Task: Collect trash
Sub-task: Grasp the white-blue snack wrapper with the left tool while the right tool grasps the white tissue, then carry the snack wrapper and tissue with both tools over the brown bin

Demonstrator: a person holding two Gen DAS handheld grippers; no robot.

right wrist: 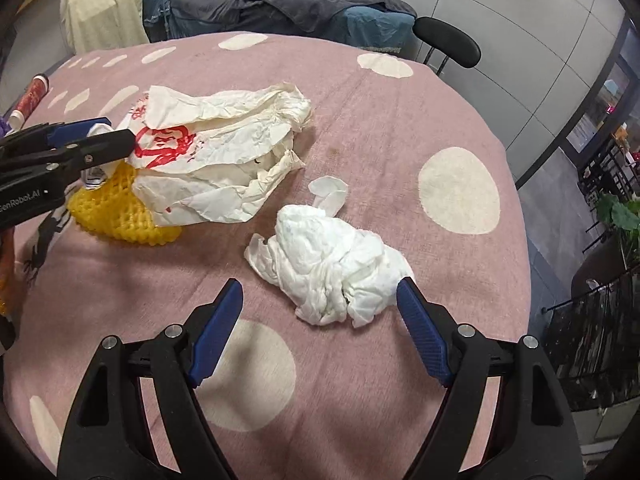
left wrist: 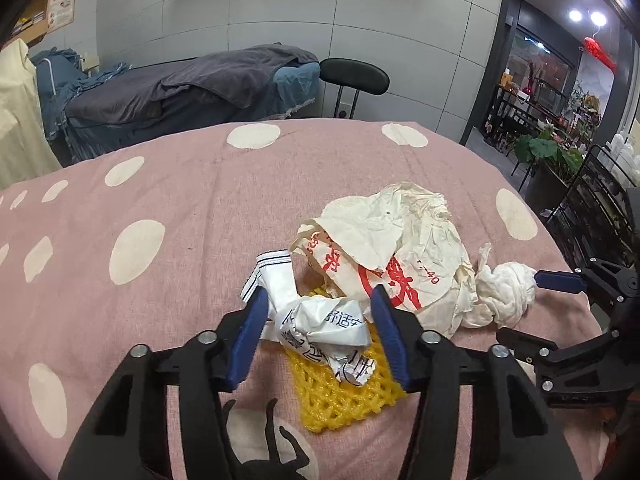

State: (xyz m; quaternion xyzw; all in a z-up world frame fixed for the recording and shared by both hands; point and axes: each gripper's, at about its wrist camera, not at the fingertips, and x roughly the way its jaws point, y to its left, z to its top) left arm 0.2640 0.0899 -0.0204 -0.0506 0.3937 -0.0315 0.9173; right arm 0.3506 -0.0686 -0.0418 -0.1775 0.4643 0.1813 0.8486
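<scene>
Trash lies in a loose heap on the pink, white-spotted cloth that covers the counter. I read the heap as gathered near the middle so both tools can reach it from my side.

In the left wrist view, my left tool straddles a crumpled white wrapper with dark print. The wrapper sits between the blue pads; the pad at nine o'clock touches it, and the one at three o'clock looks just beside it. I cannot tell that they are pressing firmly, so I call this tool partly spread around the wrapper, not yet pinching it. The wrapper rests on a yellow foam net, which reaches toward six o'clock under the tool. A big creased paper bag with red print lies just beyond, at one o'clock.

In the right wrist view, my right tool is spread wide and holds nothing. A wad of white tissue lies at twelve to one o'clock, partly between the pads, with the right pad's tip touching or just beside its edge. The paper bag and net sit well apart at ten o'clock, beside the left tool.
</scene>
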